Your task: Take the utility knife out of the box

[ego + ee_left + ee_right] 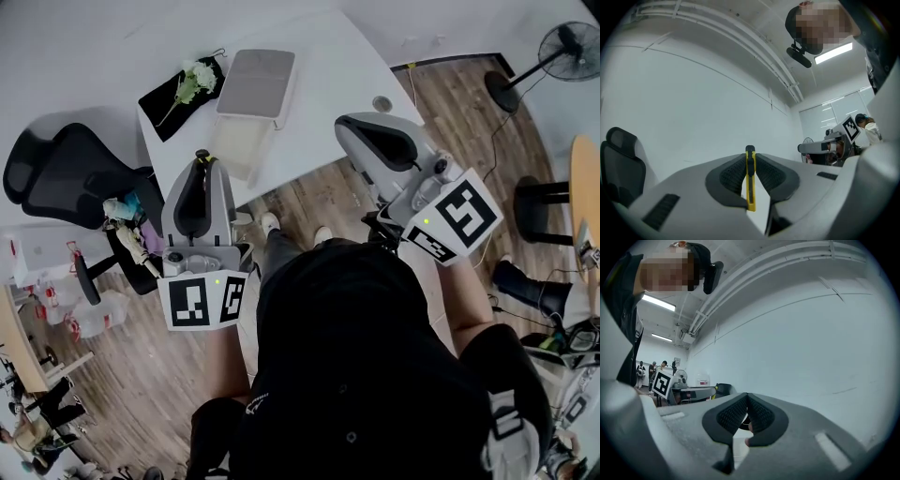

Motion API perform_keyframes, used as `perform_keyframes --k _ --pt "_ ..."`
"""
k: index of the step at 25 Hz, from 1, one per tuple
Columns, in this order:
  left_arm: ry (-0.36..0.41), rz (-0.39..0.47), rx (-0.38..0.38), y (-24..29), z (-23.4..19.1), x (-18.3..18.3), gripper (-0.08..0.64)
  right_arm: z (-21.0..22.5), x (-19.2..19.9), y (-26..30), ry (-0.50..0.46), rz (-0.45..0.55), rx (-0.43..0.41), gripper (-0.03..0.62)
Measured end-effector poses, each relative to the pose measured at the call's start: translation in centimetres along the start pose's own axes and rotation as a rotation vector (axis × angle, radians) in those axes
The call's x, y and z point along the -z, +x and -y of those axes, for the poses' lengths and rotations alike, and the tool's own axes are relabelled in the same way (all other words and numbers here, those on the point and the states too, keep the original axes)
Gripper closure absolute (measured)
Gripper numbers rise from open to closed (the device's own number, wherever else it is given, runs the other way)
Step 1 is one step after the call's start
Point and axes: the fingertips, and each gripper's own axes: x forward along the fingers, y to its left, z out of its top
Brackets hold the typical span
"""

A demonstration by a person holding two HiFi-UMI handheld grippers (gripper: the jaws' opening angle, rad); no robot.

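I can read no word, brand or number anywhere. The only signs are black-and-white square patterns, not letters, on the marker cube (202,300) of my left gripper (200,157) and on the marker cube (457,218) of my right gripper (342,127). A red label (702,380) on a distant white container is too small to read.

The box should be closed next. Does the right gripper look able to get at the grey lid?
Probably yes: the right gripper is empty, jaws together, and the grey lid lies uncovered above the white table ahead, with nothing between them. The jaws would have to open first.
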Motion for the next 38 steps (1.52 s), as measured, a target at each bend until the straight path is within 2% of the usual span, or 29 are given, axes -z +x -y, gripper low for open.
perform_keyframes --k 6,15,38 --pt "0.005 0.019 -0.001 -0.4 0.0 -1.1 0.500 -0.5 -0.9 0.1 -0.013 0.002 -0.008 0.588" --pt "-0.006 -0.017 0.000 -1.0 0.2 0.8 0.499 -1.6 0.7 0.5 -0.003 -0.021 -0.027 0.588" --pt "-0.004 -0.057 0.020 -0.2 0.6 2.2 0.499 -0.9 1.6 1.3 0.018 -0.045 -0.045 0.588"
